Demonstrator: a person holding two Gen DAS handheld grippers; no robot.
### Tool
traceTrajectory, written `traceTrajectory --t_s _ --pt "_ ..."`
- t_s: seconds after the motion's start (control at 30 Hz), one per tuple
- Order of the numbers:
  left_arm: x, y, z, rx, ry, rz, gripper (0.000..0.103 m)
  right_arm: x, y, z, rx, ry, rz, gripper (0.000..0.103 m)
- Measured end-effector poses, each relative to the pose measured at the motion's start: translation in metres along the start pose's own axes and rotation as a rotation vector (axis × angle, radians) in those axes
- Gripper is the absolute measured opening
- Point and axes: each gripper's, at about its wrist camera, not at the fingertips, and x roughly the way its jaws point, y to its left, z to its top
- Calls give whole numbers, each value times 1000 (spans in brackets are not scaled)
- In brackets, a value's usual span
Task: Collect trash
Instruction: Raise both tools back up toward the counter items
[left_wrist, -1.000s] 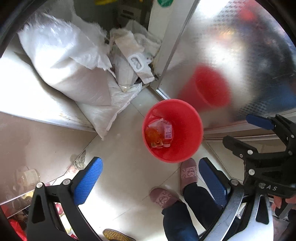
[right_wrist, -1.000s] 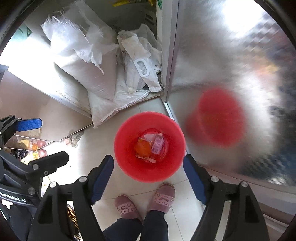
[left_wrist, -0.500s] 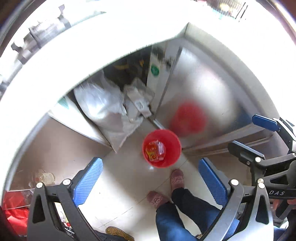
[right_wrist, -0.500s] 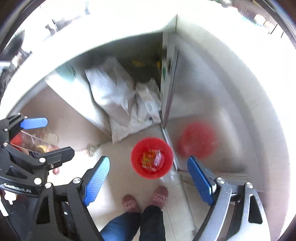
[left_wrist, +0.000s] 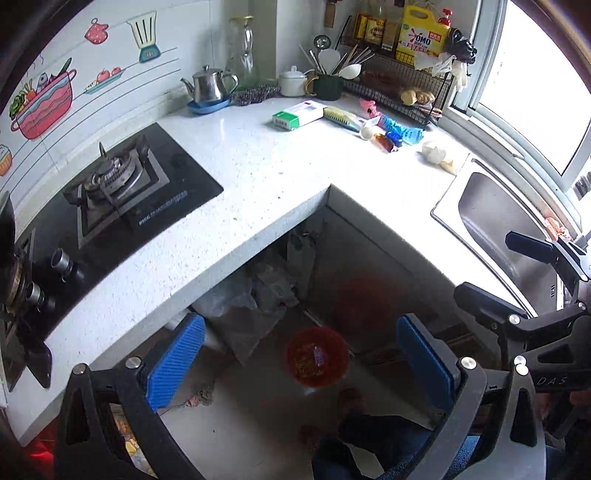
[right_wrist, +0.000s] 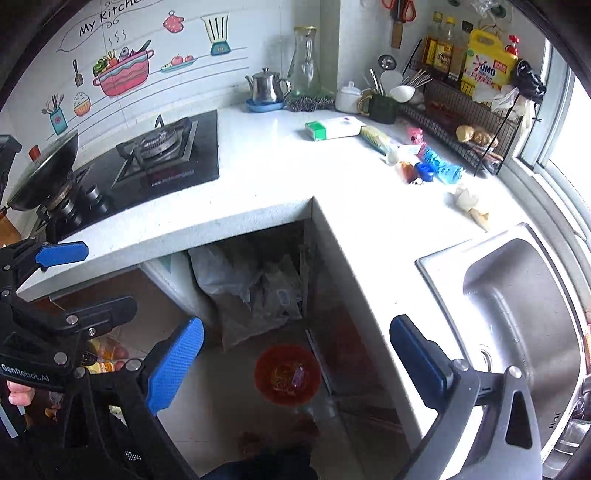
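Observation:
A red bin (left_wrist: 317, 356) with wrappers in it stands on the floor under the white counter corner; it also shows in the right wrist view (right_wrist: 287, 373). On the counter near the rack lie trash items: a blue wrapper (left_wrist: 404, 132) (right_wrist: 443, 168), an orange wrapper (left_wrist: 382, 142), an eggshell (left_wrist: 366, 132), and crumpled white scraps (left_wrist: 436, 155) (right_wrist: 467, 201). My left gripper (left_wrist: 301, 363) is open and empty, high above the floor. My right gripper (right_wrist: 295, 358) is open and empty beside it.
A gas hob (left_wrist: 118, 184) sits at the left of the counter (left_wrist: 258, 173). A steel sink (right_wrist: 524, 317) is at the right. A green-white box (left_wrist: 299, 114), kettle (left_wrist: 208, 86), utensil cup and wire rack (left_wrist: 402, 88) stand at the back. White sacks (right_wrist: 251, 295) lie under the counter.
Both grippers have risen from just above the red bin to above counter height. The counter, hob and sink have come into view. Both stay open and empty.

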Motion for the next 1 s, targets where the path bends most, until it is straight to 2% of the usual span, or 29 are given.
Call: traceTrajectory --t_s 0.13,0.27,0.43,0.7,0.83,0.93,1.0 --pt "-9 -7 25 15 -24 -36 103 -16 -12 17 19 -36 -5 101" --pt "-11 -18 44 54 -41 -31 103 -25 -24 33 23 -67 -7 101" --pt "4 -26 76 77 -39 -27 103 -18 -44 54 45 -90 8 102" --pt "53 -33 150 65 -22 -21 103 26 -89 112 51 -77 76 102" --pt "87 -33 188 24 6 -12 103 55 -108 141 23 -57 108 102" --pt "112 -33 209 -5 34 -28 103 78 -121 163 -15 -35 123 97" --pt "129 -35 222 -7 50 -7 103 93 -130 176 -36 -22 134 96"
